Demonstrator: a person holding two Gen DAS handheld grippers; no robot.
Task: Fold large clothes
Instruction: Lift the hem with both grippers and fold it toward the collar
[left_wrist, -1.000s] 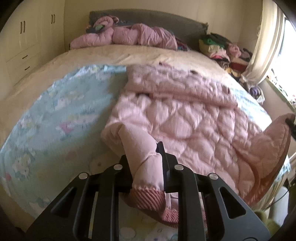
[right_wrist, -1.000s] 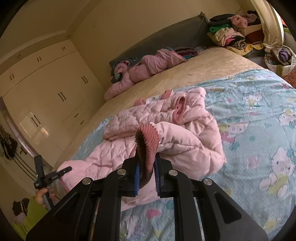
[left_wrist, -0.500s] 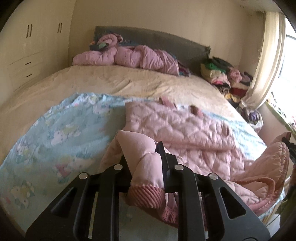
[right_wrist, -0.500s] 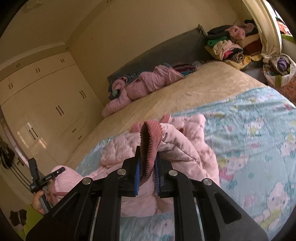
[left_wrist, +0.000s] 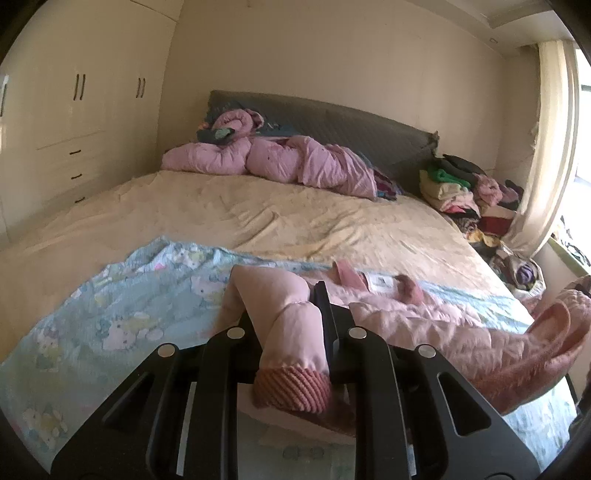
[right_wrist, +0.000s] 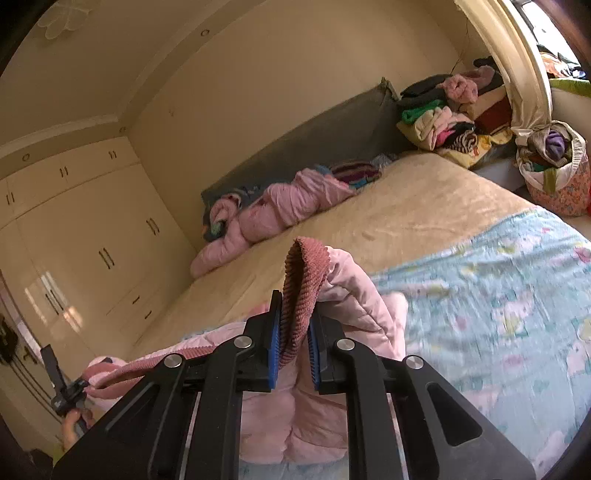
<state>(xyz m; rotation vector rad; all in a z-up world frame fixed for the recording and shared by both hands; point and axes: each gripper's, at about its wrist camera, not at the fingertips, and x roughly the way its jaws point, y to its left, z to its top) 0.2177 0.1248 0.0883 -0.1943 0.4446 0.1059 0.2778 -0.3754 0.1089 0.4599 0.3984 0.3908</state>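
I had both sleeves pinched: left gripper (left_wrist: 291, 332) fingers clamped on one ribbed cuff (left_wrist: 291, 391), right gripper (right_wrist: 293, 339) on the other, pink jacket (left_wrist: 443, 332) draped over the bed (left_wrist: 295, 214) blanket.

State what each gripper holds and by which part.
Both hold the pink quilted jacket. The left gripper clamps one sleeve just above its ribbed cuff; the right gripper clamps the other sleeve's ribbed cuff.

A jacket (left_wrist: 461, 332) lies on a blanket (left_wrist: 122, 306) at the bed's (left_wrist: 295, 218) near end; a bundled quilt (left_wrist: 273, 162) rests against the headboard (left_wrist: 351, 125), clothes pile (left_wrist: 461, 184) to its right.
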